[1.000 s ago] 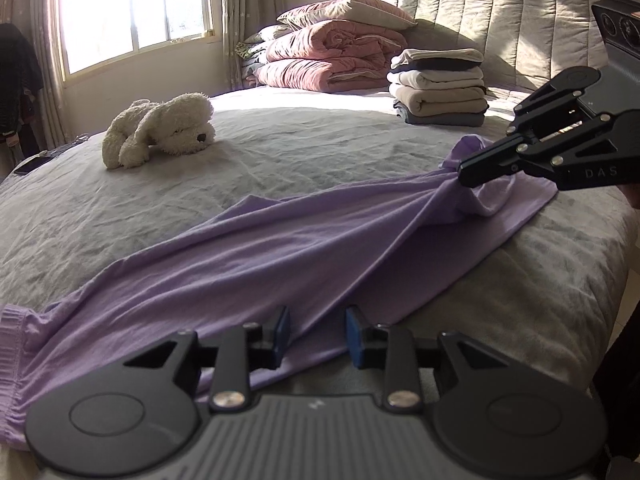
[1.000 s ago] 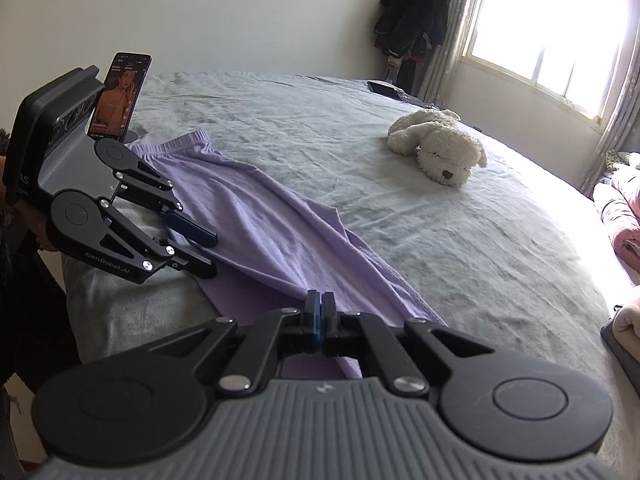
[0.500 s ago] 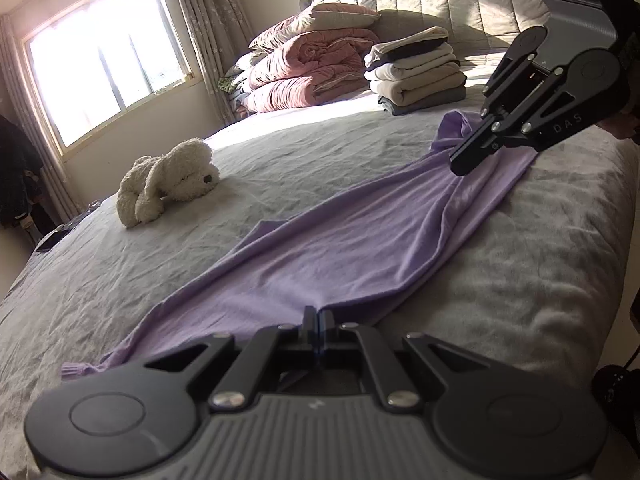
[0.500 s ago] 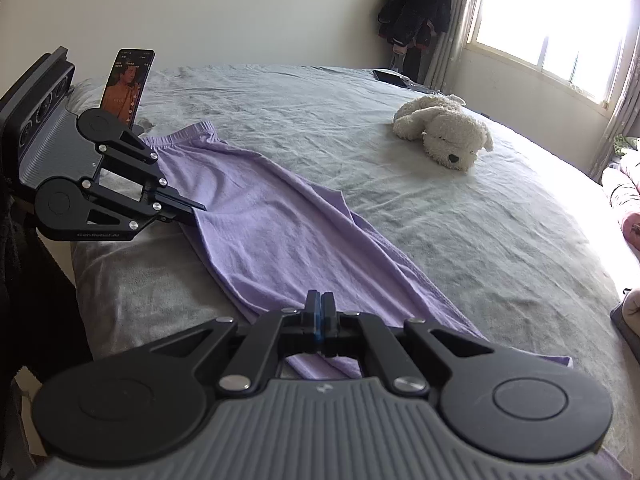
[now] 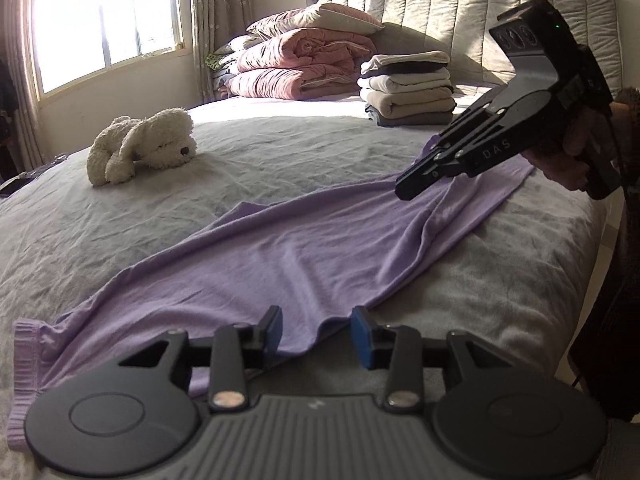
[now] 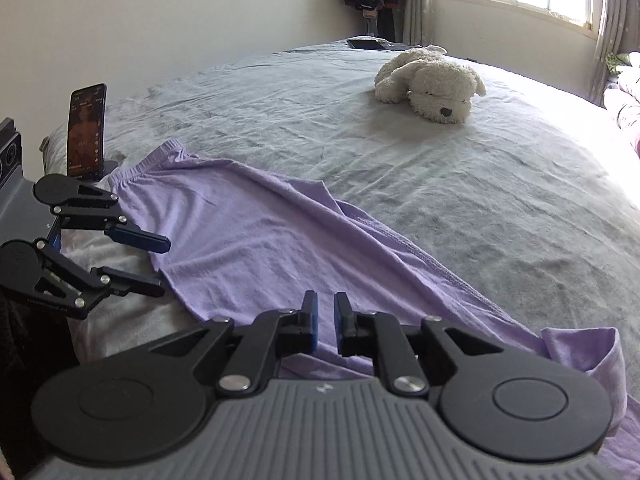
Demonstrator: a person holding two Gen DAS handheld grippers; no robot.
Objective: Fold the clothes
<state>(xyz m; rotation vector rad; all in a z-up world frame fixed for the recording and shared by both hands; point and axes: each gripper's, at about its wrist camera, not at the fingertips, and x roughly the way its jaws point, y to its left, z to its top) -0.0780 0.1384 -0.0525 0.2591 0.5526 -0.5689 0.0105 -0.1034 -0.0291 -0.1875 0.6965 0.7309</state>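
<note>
Your surface is a bed (image 5: 280, 152) under a wrinkled grey sheet. Purple garment (image 5: 288, 256) lies stretched flat along its near edge, from 7 to 2 o'clock in your left view. White plush dog (image 5: 140, 146) at 10 o'clock. Folded clothes stack (image 5: 408, 88) and pink quilts (image 5: 304, 64) at 12–1 o'clock by the headboard. In your right view, phone (image 6: 86, 132) stands upright at 9 o'clock.

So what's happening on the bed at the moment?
A person with a gripper in each hand is folding purple trousers laid lengthwise along the edge of the grey bed. Both the left gripper and the right gripper are open over the fabric, gripping nothing. A stuffed dog and a stack of folded clothes sit further off.
</note>
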